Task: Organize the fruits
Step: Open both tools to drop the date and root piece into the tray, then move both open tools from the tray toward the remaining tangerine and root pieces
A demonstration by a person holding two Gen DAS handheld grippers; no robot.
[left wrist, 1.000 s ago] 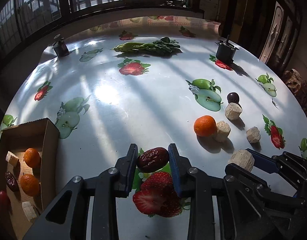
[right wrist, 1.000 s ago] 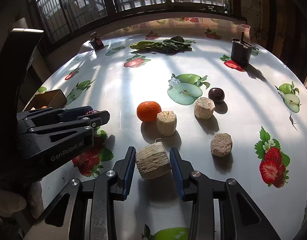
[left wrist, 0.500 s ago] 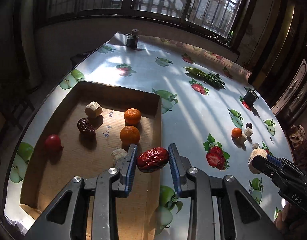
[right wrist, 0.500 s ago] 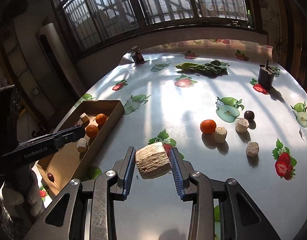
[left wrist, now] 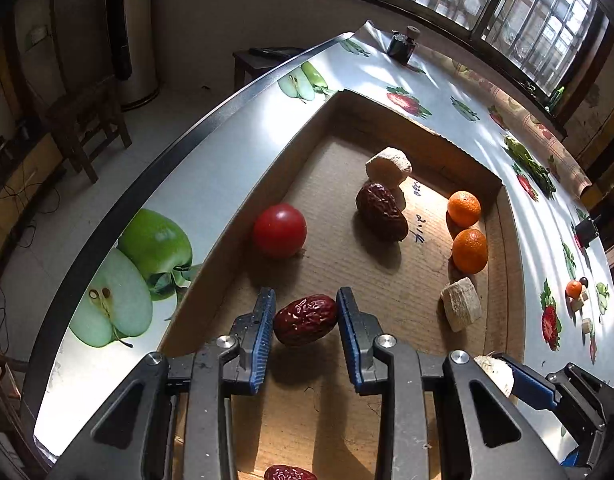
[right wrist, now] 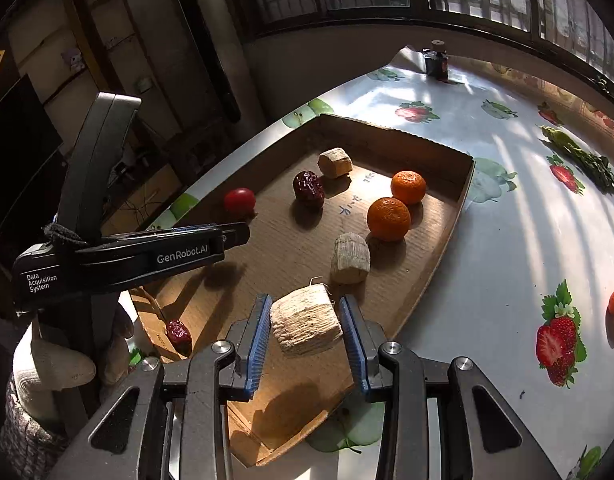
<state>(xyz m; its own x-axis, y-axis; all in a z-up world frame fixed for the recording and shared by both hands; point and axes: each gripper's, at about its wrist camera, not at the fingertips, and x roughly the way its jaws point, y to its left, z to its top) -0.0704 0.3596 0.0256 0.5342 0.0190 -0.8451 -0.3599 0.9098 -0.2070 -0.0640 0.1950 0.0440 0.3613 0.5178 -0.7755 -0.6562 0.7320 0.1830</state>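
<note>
A wrinkled, glossy red date sits between the ribbed blue rubber-like pads of the left claw, whose matt dark arms carry bright metal screws, above a matt brown corrugated cardboard tray. At the tray's 9 o'clock side, a smooth, shiny tomato catches light. The bench wears a glossy printed plastic cloth; the right claw clamps a rough, fibrous pale chunk.

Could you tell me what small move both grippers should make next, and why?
Probably lower both a little and open them. The left gripper holds a date and the right gripper a pale chunk, both hanging above bare floor of the cardboard tray, clear of the fruit lying there.
</note>
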